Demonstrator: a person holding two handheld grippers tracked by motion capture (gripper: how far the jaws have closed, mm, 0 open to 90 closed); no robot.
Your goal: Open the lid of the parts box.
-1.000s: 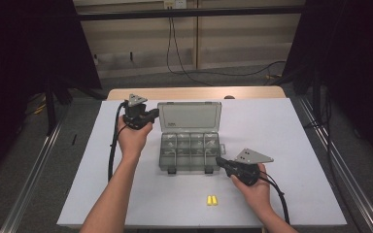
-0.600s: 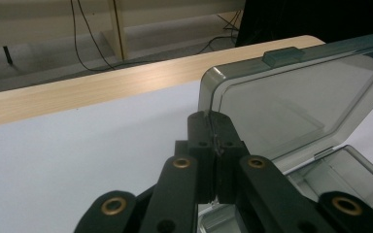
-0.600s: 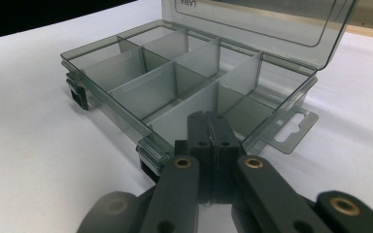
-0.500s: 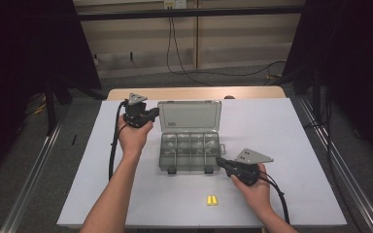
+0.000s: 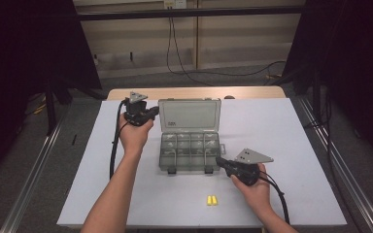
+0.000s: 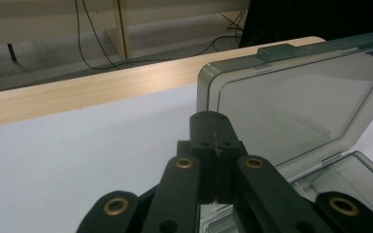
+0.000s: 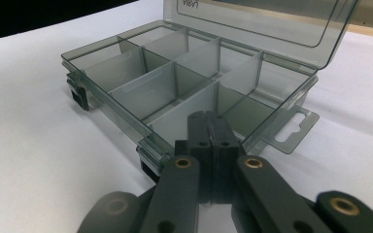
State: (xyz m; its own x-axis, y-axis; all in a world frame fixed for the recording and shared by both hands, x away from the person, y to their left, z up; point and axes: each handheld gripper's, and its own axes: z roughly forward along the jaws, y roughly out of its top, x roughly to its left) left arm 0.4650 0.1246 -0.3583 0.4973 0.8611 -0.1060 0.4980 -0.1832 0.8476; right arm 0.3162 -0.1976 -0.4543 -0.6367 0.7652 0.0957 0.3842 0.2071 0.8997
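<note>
**Open organizer box, two closed grippers: what might go sideways**

High view: the organizer box [image 5: 189, 145] sits mid-table, lid up. The left gripper [image 5: 151, 112] is just beside the lid, so a bump could slam it. The yellow bits [image 5: 211, 200] are too small to identify.

Left gripper view: jaws pinched together, empty; the lid [image 6: 291, 107] is cut off.

Right gripper view: right gripper [image 7: 209, 121] closed, holding nothing, at the box's front corner; it could shove the box. Compartments look empty, hard to be sure.

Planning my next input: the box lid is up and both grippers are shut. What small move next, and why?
Probably open the right gripper and bring it back toward the yellow pieces: they lie loose on the table near it, and the compartment box stands open.
</note>
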